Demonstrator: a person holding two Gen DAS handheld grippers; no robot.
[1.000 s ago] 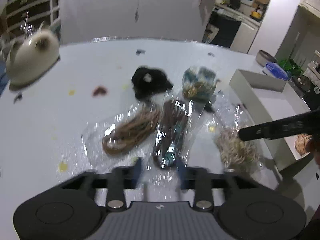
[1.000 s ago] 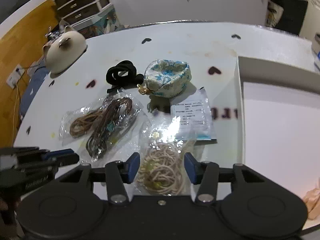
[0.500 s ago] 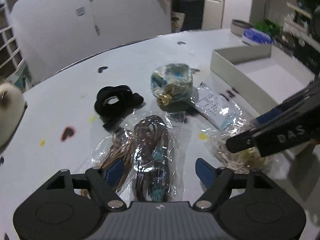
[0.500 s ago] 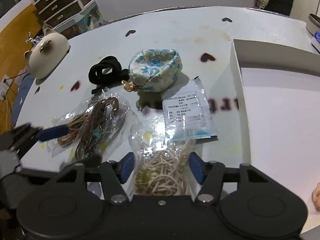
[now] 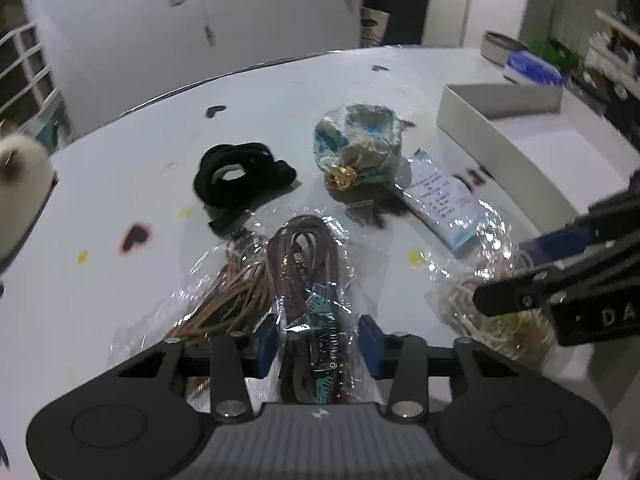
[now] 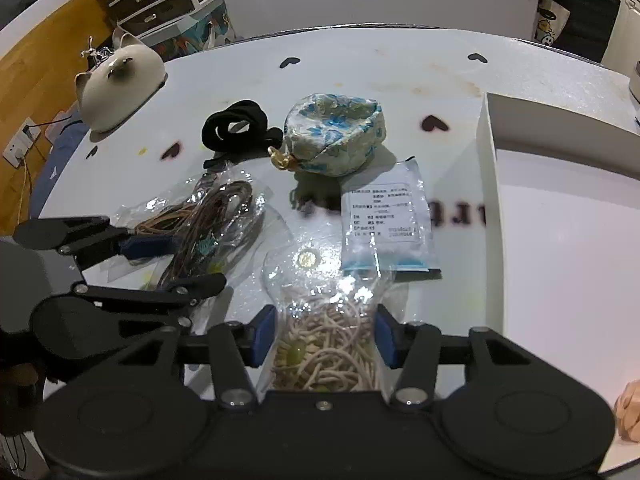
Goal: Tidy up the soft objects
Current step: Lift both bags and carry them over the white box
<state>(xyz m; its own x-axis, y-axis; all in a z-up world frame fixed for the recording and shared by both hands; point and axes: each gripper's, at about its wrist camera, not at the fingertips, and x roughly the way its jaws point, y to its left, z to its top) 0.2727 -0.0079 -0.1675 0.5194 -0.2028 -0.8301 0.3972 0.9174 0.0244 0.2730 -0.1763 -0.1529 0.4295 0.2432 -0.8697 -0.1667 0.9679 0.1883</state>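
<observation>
My left gripper point(image 5: 319, 340) is open, its blue pads on either side of a clear bag of dark brown cord point(image 5: 310, 280); beside it lies a bag of tan cord point(image 5: 228, 300). My right gripper point(image 6: 324, 336) is open around a clear bag of cream cord point(image 6: 328, 344), pads close to the bag's sides. On the white table point(image 6: 340, 52) lie a black band point(image 6: 236, 128), a blue floral pouch point(image 6: 336, 132) and a flat labelled packet point(image 6: 386, 224). The left gripper shows at the left of the right wrist view point(image 6: 168, 264).
An open white box point(image 6: 560, 240) stands at the right, with a pale pink thing point(image 6: 630, 412) at its near corner. A cream cat-shaped figure point(image 6: 116, 88) sits at the table's far left. Drawers and a wall lie beyond.
Both grippers have moved down and forward over their bags. The left jaws opened wide, then narrowed around the dark brown cord bag. The right jaws opened a little wider around the cream cord bag.
</observation>
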